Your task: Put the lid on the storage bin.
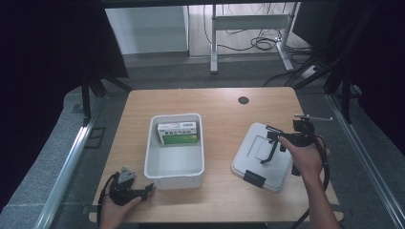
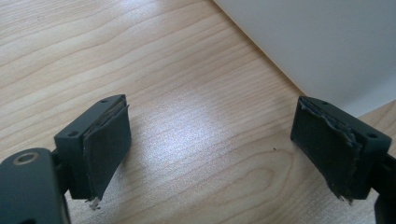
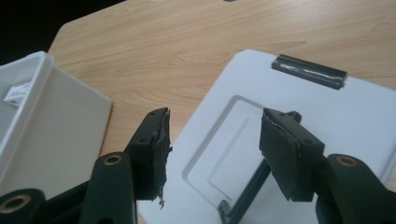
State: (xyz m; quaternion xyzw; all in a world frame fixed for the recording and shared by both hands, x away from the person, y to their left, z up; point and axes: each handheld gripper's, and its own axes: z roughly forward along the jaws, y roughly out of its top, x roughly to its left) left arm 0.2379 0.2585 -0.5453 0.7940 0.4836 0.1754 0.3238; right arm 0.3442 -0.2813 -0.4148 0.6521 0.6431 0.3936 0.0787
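Holding our right gripper over the white lid at the right of the frame, we kept its jaws wide apart with nothing between them. The lid lay flat on the table, beside the white bin. A green box sat inside the bin. Our left gripper rested at the lower left, jaws wide and empty.

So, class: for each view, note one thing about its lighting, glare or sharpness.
High view: the table is evenly lit while the room to either side is nearly black. Left gripper view: a pale glare patch on the wood between the fingers, grain sharp. Right gripper view: the lid is bright, the near fingers slightly soft.
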